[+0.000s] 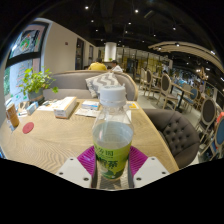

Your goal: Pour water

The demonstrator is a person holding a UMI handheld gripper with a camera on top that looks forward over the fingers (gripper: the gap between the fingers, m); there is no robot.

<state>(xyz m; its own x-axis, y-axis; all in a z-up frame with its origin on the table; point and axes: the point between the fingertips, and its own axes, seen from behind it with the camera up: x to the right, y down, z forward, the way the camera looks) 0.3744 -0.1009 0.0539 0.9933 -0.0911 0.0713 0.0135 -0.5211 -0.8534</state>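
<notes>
A clear plastic bottle (112, 135) with a white cap and a green label stands upright between my fingers, close to the camera. Liquid fills it to about the shoulder. My gripper (112, 166) is shut on the bottle, with the magenta pads (88, 161) pressing on the label from both sides. The fingers hide the bottle's base. Behind it lies a wooden table (60, 140).
On the table beyond the bottle are a tissue box (66, 106), a flat booklet (90, 108), a red coaster (27, 127) and a potted plant (38, 80). A grey armchair (176, 128) stands to the right. A person in yellow (97, 67) sits far back.
</notes>
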